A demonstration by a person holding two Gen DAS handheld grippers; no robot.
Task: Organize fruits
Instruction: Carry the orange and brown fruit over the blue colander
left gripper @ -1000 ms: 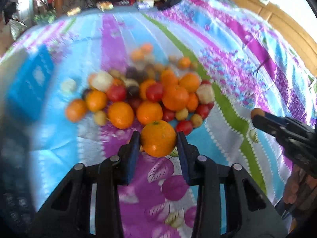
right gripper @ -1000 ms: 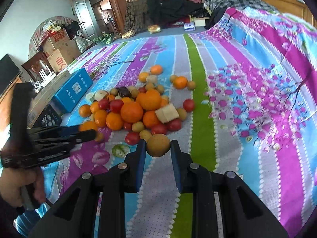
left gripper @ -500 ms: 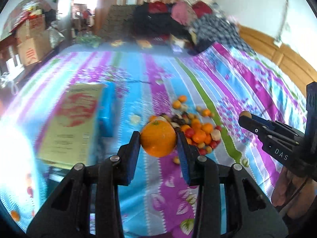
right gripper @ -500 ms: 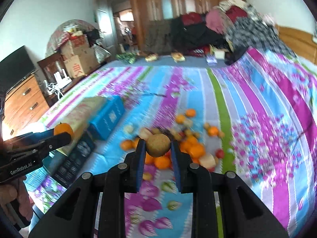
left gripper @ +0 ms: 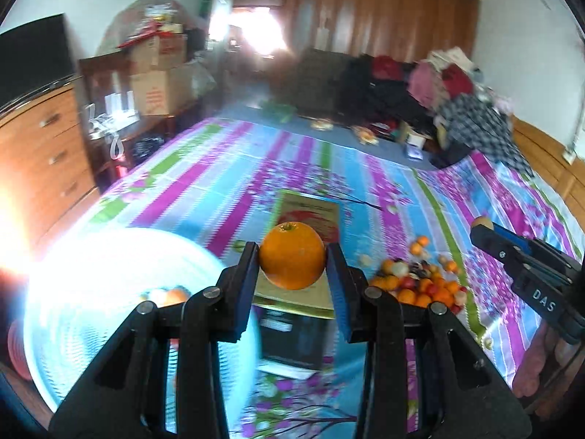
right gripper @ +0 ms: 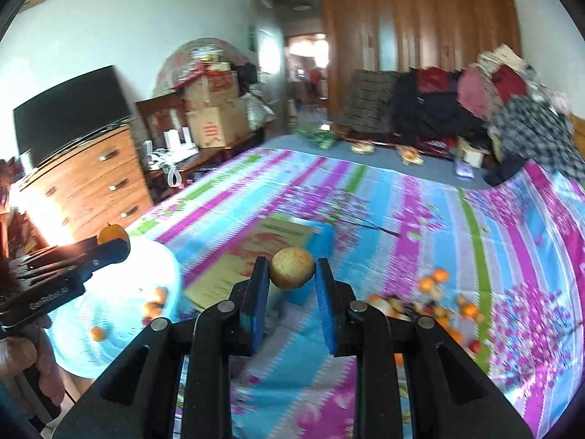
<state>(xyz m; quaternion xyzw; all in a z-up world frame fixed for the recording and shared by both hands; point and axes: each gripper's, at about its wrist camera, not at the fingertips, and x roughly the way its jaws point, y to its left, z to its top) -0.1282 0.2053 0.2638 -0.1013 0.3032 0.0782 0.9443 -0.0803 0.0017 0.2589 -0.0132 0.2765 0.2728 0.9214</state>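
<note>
My left gripper [left gripper: 292, 256] is shut on a large orange [left gripper: 292, 254] and holds it in the air over the bed's left side. My right gripper [right gripper: 292, 267] is shut on a small tan round fruit [right gripper: 291, 267], also held in the air. A pale blue round basket [right gripper: 120, 292] lies at the left with a few small oranges in it; it shows glare-washed in the left wrist view [left gripper: 91, 292]. The fruit pile [left gripper: 420, 281] lies on the striped bedsheet to the right, also in the right wrist view [right gripper: 435, 303].
A flat yellow-green box [left gripper: 310, 219] and a blue box [right gripper: 310, 248] lie on the bed between basket and pile. A wooden dresser [right gripper: 91, 190] with a TV stands at the left. Clothes [right gripper: 475, 102] are heaped at the bed's far end.
Both grippers have lifted away from the fruit pile and swung left, each still holding its fruit. The blue basket has come into view at the left.
</note>
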